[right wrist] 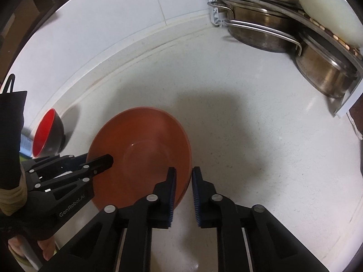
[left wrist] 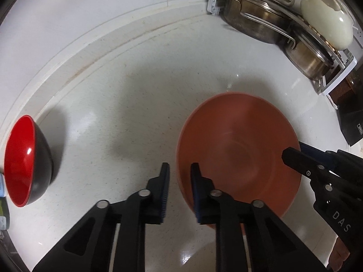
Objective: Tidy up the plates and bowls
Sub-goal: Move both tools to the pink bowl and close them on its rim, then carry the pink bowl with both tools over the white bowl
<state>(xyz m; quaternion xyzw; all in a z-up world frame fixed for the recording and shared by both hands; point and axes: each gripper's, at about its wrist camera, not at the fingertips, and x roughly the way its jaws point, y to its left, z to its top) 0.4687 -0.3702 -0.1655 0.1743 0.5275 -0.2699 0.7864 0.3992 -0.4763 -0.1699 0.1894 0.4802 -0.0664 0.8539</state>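
An orange plate [left wrist: 238, 149] [right wrist: 140, 149] lies low over the white counter, and both grippers hold it by opposite edges. My left gripper [left wrist: 180, 174] straddles its left rim with a narrow gap, one finger inside the plate and one outside; in the right wrist view the left gripper [right wrist: 107, 161] reaches over that rim. My right gripper [right wrist: 183, 176] pinches the right rim the same way, and in the left wrist view the right gripper [left wrist: 292, 154] has a finger above the rim and one below. A red-inside, black-outside bowl [left wrist: 27, 163] [right wrist: 48, 133] stands apart to the left, near the backsplash.
A white dish rack [left wrist: 326, 86] [right wrist: 347, 104] at the back right holds steel pots [left wrist: 261, 22] [right wrist: 261, 29] and cream-coloured ware. A black box [left wrist: 351, 122] sits at the right edge. A person's hand [right wrist: 45, 247] and dark sleeve [right wrist: 11, 136] hold the left gripper.
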